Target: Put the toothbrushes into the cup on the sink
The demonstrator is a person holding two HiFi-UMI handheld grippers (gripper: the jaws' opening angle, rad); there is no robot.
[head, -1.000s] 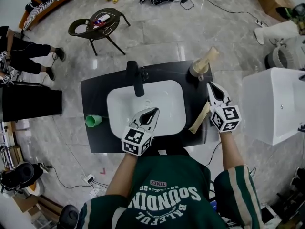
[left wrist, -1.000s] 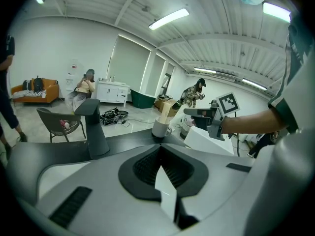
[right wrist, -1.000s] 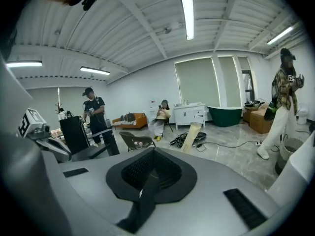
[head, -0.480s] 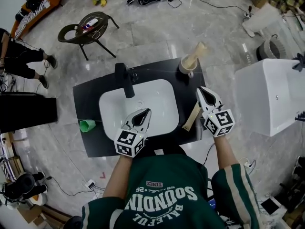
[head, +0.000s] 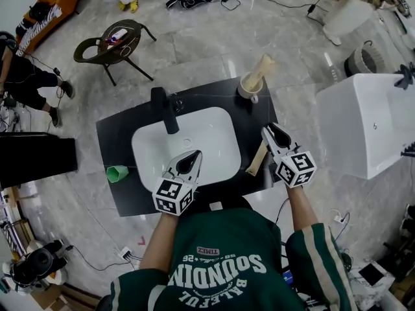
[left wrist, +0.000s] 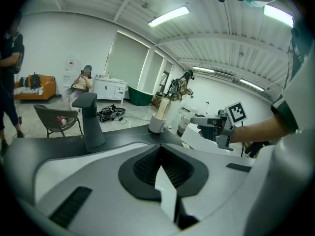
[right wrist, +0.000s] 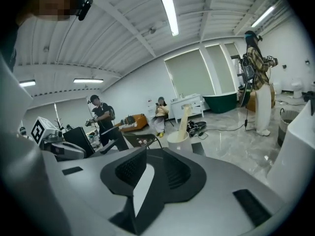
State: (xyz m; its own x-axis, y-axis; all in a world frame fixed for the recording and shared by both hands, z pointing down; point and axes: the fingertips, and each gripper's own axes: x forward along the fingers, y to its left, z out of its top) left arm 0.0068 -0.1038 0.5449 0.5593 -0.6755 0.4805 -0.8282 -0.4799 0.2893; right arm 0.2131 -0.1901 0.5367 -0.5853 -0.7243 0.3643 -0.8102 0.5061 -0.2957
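A white cup (head: 247, 88) stands at the back right of the dark sink counter (head: 120, 131), with one beige toothbrush (head: 262, 67) upright in it. A second beige toothbrush (head: 257, 159) lies flat near the counter's front right edge. My right gripper (head: 268, 130) hovers just right of that toothbrush's far end. Its jaws are opening and nothing is between them. My left gripper (head: 193, 155) hangs over the front of the white basin (head: 220, 141), shut and empty. The cup (right wrist: 178, 140) shows ahead in the right gripper view, and the cup (left wrist: 158, 125) shows again in the left gripper view.
A black faucet (head: 162, 106) rises behind the basin. A small green cup (head: 117, 173) sits at the counter's left edge. A white tub (head: 363, 128) stands to the right, a chair (head: 113, 41) behind the sink, and people and cables around the floor.
My right gripper has drawn back from the cup toward the counter's front, alongside the lying toothbrush. The left gripper has stayed over the basin.
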